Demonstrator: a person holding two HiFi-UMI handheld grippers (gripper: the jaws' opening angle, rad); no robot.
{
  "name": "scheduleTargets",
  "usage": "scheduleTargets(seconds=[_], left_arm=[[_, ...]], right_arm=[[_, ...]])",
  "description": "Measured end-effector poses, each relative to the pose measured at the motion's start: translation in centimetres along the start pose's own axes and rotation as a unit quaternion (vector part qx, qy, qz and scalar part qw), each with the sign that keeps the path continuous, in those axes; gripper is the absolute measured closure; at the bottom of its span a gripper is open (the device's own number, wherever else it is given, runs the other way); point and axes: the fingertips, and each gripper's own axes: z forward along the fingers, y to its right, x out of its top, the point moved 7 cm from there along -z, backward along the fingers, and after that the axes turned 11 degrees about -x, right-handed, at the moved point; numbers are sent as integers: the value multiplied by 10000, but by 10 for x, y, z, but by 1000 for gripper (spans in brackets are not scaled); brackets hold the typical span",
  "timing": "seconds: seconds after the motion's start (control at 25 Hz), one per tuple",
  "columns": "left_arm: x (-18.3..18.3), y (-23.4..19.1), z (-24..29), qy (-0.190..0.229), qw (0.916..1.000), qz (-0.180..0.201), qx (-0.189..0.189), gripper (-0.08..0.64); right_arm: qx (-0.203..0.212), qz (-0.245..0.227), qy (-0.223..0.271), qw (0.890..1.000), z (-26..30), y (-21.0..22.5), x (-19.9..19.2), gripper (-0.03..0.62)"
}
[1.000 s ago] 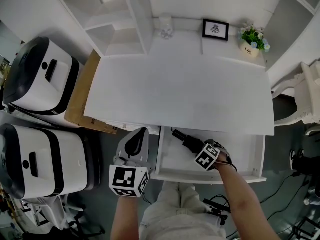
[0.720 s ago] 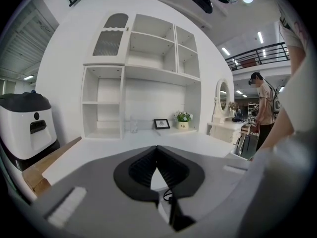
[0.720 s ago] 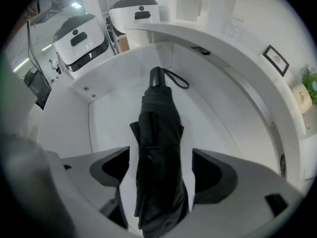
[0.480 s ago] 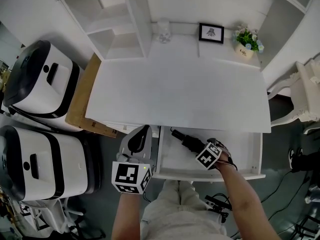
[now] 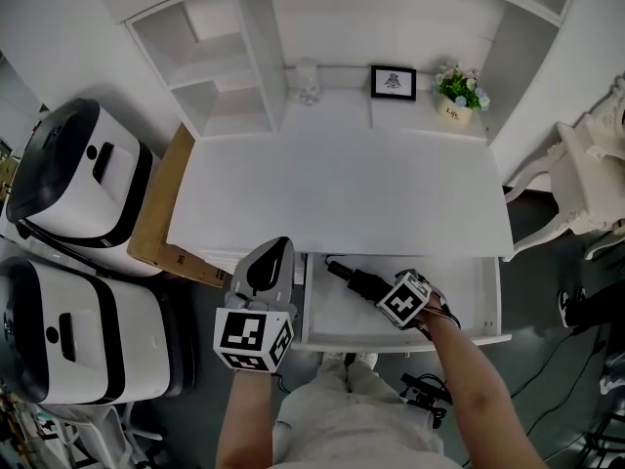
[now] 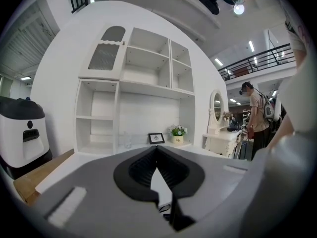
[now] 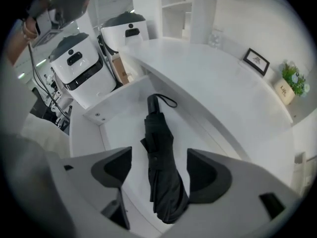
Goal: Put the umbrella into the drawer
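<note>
A folded black umbrella (image 5: 354, 280) lies flat inside the open white drawer (image 5: 469, 332) under the desk's front edge. My right gripper (image 5: 379, 290) hangs just above its thick end, pointing steeply down. In the right gripper view the umbrella (image 7: 159, 152) lies lengthwise on the drawer floor (image 7: 119, 125) between the wide-apart jaws of the right gripper (image 7: 159, 171), and neither pad presses on it. My left gripper (image 5: 272, 250) is left of the drawer, roughly level, its tips together and holding nothing. In its own view the left gripper (image 6: 157, 150) points over the desk top.
On the white desk (image 5: 342, 189), by the back wall, stand a glass jar (image 5: 308, 79), a framed picture (image 5: 393, 81) and a potted plant (image 5: 456, 94). Two white-and-black machines (image 5: 78, 169) and a wooden board (image 5: 161, 203) are at left. A white chair (image 5: 576, 179) is at right.
Both grippers have risen a little. The right one has lifted off the umbrella, which stays lying in the drawer. The head view has tipped, so more of the shelves shows.
</note>
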Motion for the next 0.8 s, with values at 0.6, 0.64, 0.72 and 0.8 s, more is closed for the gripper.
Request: scheduleTargets(seconds=[0.6,0.64,0.72,0.8], left_arm=[[33,10,5,594,9981,35,-162,552],[34,11,5,616,9979,56,-177,552],[37,12,6,658,9975,102,-215,552],[41,13,6,704,9971,145,-253,552]], right_arm=[[-493,473,960,9930,-73,20,16,584],[-489,559,1063,9916,-78,20,17,586],[-527,721,1239,9883,-87,21,19,586],[-582,812,1405,9850,-98,22,20,586]])
